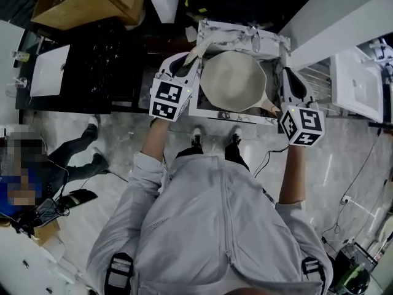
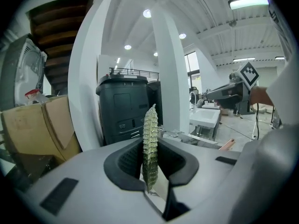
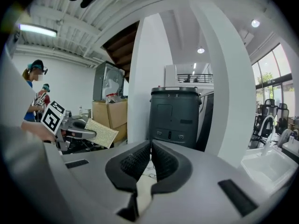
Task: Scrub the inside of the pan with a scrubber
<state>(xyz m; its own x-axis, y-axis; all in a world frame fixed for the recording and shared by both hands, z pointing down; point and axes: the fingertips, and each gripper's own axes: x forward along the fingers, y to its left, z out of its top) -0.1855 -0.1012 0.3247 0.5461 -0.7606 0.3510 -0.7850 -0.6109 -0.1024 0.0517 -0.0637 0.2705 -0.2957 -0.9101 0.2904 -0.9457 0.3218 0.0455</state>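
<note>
marble sink (image 1: 228, 34) – both forearms (image 1: 155, 141) outstretched, left tool (image 2: 150, 143) tight on scrubber (image 2: 150, 122), right tool (image 3: 150, 146) clenched beside pan (image 1: 233, 82)

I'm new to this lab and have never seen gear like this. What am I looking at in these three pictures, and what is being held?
There is no robot here. A person holds a two-jaw gripper in each hand. The head view comes from a camera on the person's head, looking steeply down. The cubes with square markers are parts of the grippers. The other two pictures come from cameras that ride on each gripper and look along its jaws.

Between the grippers, a cream pan sits in a sink. The left gripper is shut on a thin yellowish scrubber, seen edge-on in its own view. The right gripper has its jaws together, with nothing between their tips.
</note>
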